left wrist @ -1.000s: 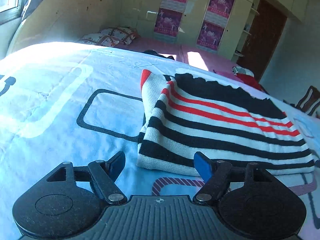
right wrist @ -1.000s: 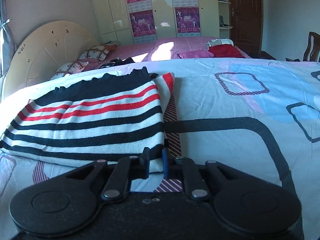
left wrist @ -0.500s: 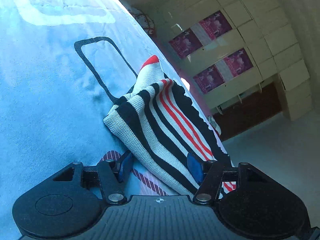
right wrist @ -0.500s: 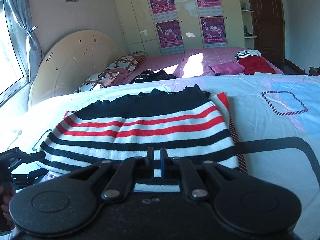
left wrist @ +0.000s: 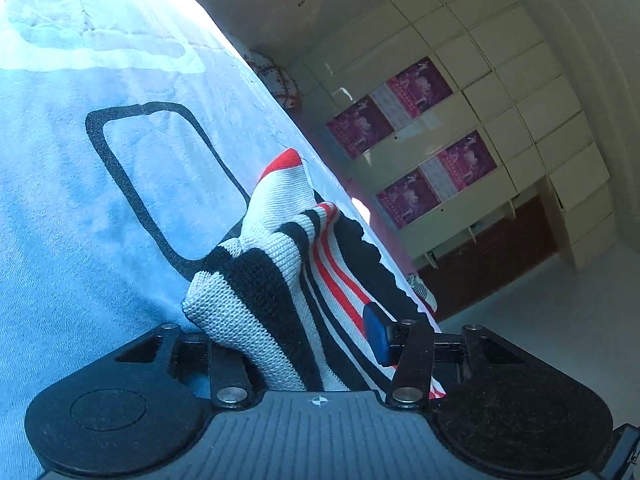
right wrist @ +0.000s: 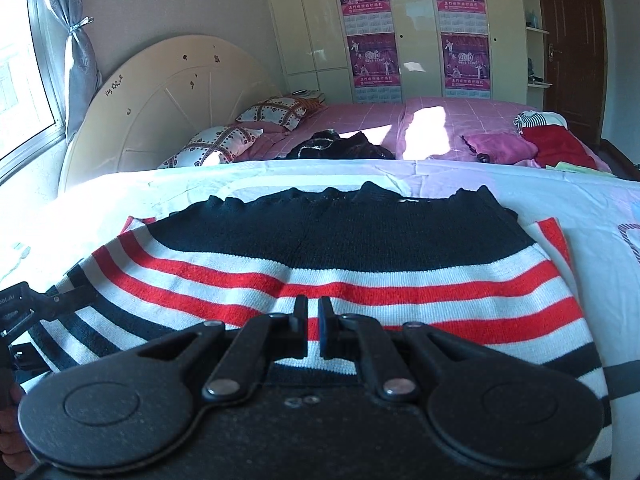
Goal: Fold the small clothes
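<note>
A folded knit sweater [right wrist: 320, 276] with black, white and red stripes lies on the pale blue patterned bedsheet [right wrist: 560, 192]. My right gripper [right wrist: 314, 320] is shut, low over the middle of the sweater's near half, with no cloth held. My left gripper [left wrist: 288, 336] is rolled over at the sweater's [left wrist: 280, 264] left near corner. Its jaws are closing with the bunched corner between them. One blue pad [left wrist: 376, 336] sits above the cloth; the other finger is hidden beneath it. The left gripper [right wrist: 52, 312] also shows at the left edge of the right wrist view.
Behind the sheet stands a pink bed [right wrist: 440, 120] with patterned pillows [right wrist: 276, 114], a black garment [right wrist: 340, 146] and pink and red clothes [right wrist: 560, 144]. A round headboard [right wrist: 168, 108], a wardrobe with posters [right wrist: 400, 20], a dark door [right wrist: 576, 40] and a window [right wrist: 20, 80] surround it.
My left gripper rolled, dropped to the sweater's corner and narrowed its jaws around it; the corner now bunches up. My right gripper slid left over the sweater, staying shut.
</note>
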A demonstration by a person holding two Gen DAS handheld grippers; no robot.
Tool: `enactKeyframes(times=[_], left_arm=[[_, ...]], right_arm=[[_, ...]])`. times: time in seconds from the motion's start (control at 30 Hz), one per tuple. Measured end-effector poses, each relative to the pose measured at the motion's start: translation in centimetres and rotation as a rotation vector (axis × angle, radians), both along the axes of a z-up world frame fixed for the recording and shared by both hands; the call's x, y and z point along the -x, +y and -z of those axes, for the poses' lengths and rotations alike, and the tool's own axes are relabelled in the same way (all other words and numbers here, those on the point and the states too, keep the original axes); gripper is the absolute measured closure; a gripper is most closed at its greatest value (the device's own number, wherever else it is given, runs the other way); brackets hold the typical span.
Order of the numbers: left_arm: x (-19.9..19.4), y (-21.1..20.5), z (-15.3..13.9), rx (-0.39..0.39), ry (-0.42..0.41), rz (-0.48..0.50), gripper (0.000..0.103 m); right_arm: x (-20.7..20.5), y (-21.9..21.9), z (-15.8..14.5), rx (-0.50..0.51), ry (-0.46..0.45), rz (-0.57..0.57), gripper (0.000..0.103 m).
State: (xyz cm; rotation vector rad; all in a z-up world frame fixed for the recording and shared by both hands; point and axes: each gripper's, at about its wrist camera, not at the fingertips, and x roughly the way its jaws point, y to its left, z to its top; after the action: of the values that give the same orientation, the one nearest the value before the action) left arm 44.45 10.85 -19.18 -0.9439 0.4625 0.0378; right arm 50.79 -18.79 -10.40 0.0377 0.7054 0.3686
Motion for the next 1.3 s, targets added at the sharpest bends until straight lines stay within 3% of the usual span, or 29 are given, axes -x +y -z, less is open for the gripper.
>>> enactKeyframes(times=[0.3, 0.47, 0.53, 0.6, 0.67, 0.77, 0.87, 1.0, 1.2, 1.3], left_arm=[[-1.7, 0.6, 0.4, 0.047, -0.008, 0.004, 0.062], [-2.9, 0.3, -0.1, 0.008, 0.022, 0.014, 0.062], [-3.0, 0.2, -0.1, 0.005, 0.021, 0.001, 0.065], [-2.5, 0.1, 0.1, 0.014, 0.014, -0.018, 0.065], [-2.0, -0.1, 0.3, 0.029, 0.002, -0.049, 0.065], [-2.3, -1.1, -0.1, -0.033, 0.033, -0.090, 0.066], [-2.8, -1.6, 0.1, -0.064, 0.060, -0.146, 0.082], [-3.2, -1.8, -0.3, -0.101, 0.072, -0.148, 0.084], [-3.7, -2.5, -3.0, -0.245, 0.096, -0.112, 0.085], [-3.4, -2.1, -3.6, -0.255, 0.101, -0.105, 0.085]], right_arm=[[-1.5, 1.9, 1.2, 0.080, 0.020, -0.046, 0.097], [-1.3, 1.6, 1.2, 0.058, 0.001, -0.054, 0.097], [-1.4, 1.4, 0.9, 0.025, 0.001, -0.069, 0.097], [-1.8, 1.5, 1.9, 0.035, 0.056, -0.093, 0.097], [-1.5, 1.3, 2.4, 0.041, 0.026, -0.118, 0.097], [-1.9, 0.5, 2.6, -0.007, 0.029, -0.132, 0.097], [-2.1, 0.1, 2.7, -0.024, 0.032, -0.151, 0.097], [-2.3, -0.3, 2.6, -0.044, 0.037, -0.165, 0.097], [-2.7, -0.8, 2.7, -0.076, 0.056, -0.157, 0.099], [-2.6, -0.8, 2.9, -0.077, 0.052, -0.154, 0.100]])
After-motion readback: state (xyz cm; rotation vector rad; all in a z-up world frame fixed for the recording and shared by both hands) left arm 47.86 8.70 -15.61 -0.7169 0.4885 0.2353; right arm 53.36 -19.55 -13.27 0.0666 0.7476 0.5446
